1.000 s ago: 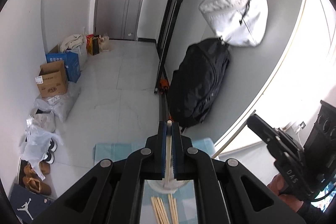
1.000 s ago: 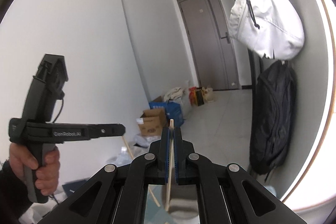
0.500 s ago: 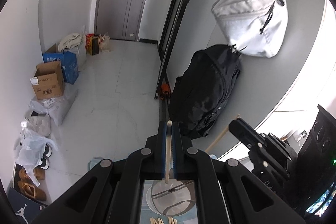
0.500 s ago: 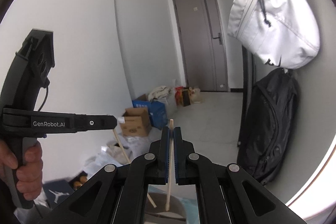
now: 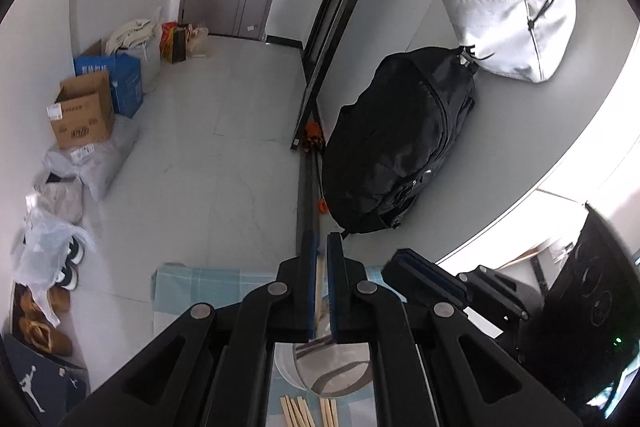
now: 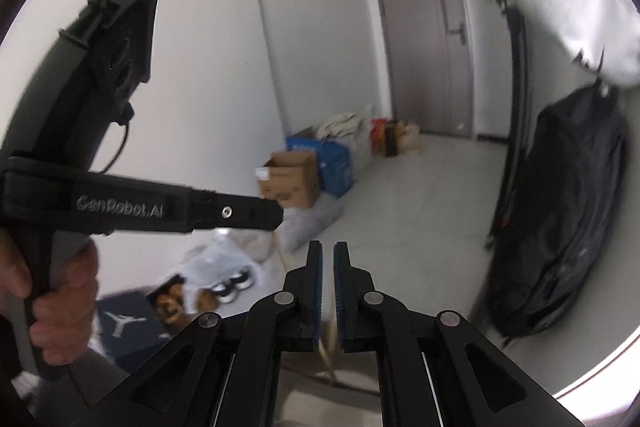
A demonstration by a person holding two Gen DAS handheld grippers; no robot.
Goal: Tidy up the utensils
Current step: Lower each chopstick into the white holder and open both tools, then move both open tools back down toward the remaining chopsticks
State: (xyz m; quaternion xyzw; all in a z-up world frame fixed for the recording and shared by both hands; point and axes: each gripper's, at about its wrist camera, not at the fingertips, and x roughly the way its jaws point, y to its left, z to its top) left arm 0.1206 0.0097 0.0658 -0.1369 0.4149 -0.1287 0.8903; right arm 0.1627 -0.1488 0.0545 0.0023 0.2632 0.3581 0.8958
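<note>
- Left gripper [image 5: 322, 255]: its jaws stand slightly apart, with a chopstick [image 5: 319, 287] upright in the gap. Whether the pads touch it cannot be told.
- Below those jaws the chopstick's lower end drops into a round cup [image 5: 332, 371] on the blue checked cloth [image 5: 208, 285] of the table.
- Nearer than the cup, more chopsticks [image 5: 308, 411] lie flat on the cloth.
- Just right of the left jaws, the right gripper [image 5: 424, 277] shows from the side.
- Right gripper [image 6: 327, 259] in its own view: jaws parted by a narrow gap, nothing clearly held between the tips.
- Low in that gap a pale chopstick [image 6: 329, 349] leans toward the cup rim [image 6: 348, 385], blurred.
- Left of these jaws, a hand [image 6: 60, 311] grips the left gripper's handle.
</note>
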